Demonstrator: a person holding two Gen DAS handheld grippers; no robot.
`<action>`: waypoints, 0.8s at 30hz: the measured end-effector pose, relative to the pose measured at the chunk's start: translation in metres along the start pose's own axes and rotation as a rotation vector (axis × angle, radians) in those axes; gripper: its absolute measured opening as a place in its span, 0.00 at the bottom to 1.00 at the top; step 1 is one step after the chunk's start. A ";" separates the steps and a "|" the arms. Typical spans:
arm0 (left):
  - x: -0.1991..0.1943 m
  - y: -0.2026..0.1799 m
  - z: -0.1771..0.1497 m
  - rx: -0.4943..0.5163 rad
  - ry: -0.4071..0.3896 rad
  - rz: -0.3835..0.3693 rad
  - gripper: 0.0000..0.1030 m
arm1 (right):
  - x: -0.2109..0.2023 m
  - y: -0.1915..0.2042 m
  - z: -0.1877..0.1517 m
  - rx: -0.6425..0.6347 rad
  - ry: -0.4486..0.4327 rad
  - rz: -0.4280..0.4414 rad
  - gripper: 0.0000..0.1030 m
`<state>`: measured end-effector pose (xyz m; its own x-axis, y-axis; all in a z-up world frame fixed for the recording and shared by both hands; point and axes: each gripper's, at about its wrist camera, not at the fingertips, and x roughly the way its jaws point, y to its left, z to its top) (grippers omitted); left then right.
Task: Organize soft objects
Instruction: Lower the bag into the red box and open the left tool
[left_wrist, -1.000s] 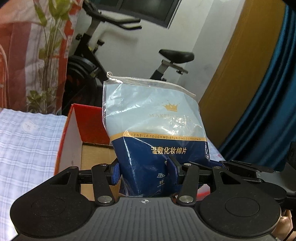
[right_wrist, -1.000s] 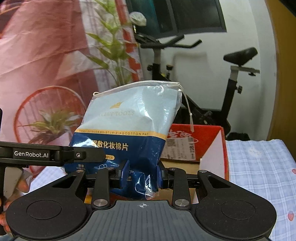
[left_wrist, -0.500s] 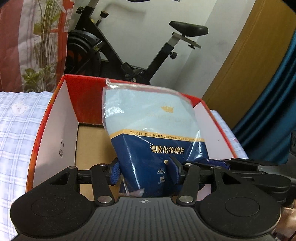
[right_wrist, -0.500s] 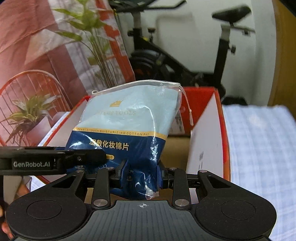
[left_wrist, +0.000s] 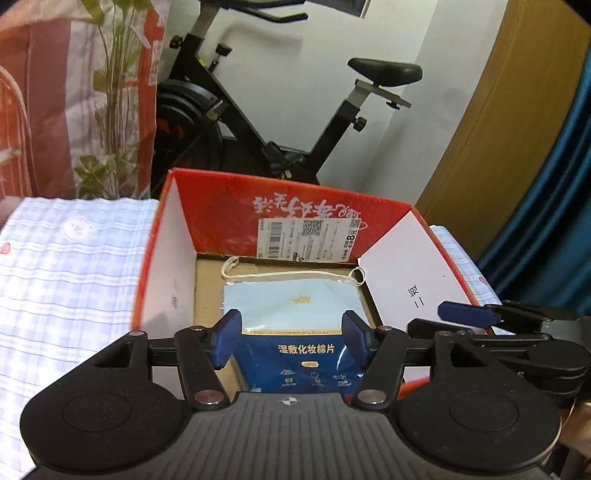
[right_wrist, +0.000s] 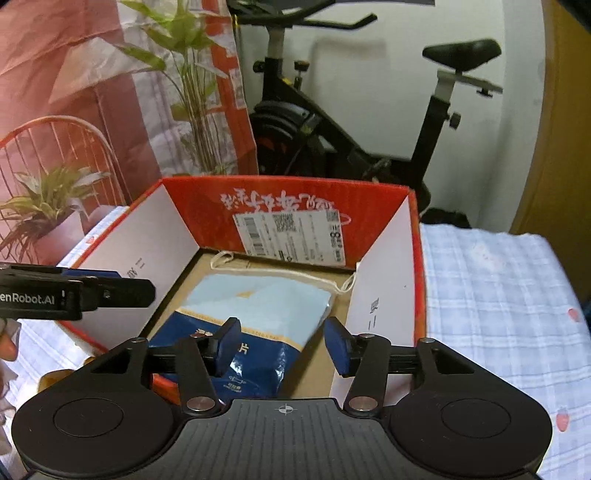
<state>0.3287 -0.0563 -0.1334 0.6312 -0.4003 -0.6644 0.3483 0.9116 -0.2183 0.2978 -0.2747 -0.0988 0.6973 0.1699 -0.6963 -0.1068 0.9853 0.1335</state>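
Just ahead of and below both tools, the pouch (left_wrist: 295, 317) lies flat on the floor of the red box (left_wrist: 218, 210), its long axis running away from them, drawstring end farthest. The left tool (left_wrist: 291, 338) and right tool (right_wrist: 282, 345) both stand open, gripping nothing; the left looks squarer over it. The pouch is soft plastic, pale blue above, dark blue below with white lettering.
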 end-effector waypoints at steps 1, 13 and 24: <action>-0.006 -0.001 -0.001 0.009 -0.006 0.007 0.64 | -0.006 0.000 0.000 0.000 -0.008 0.001 0.46; -0.068 0.001 -0.035 0.066 -0.073 0.159 0.81 | -0.072 0.020 -0.029 -0.017 -0.165 0.001 0.80; -0.095 0.001 -0.064 0.044 -0.098 0.196 0.98 | -0.103 0.037 -0.055 -0.013 -0.259 -0.017 1.00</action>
<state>0.2244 -0.0111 -0.1164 0.7534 -0.2250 -0.6179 0.2412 0.9687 -0.0587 0.1832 -0.2550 -0.0606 0.8570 0.1441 -0.4947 -0.1014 0.9885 0.1124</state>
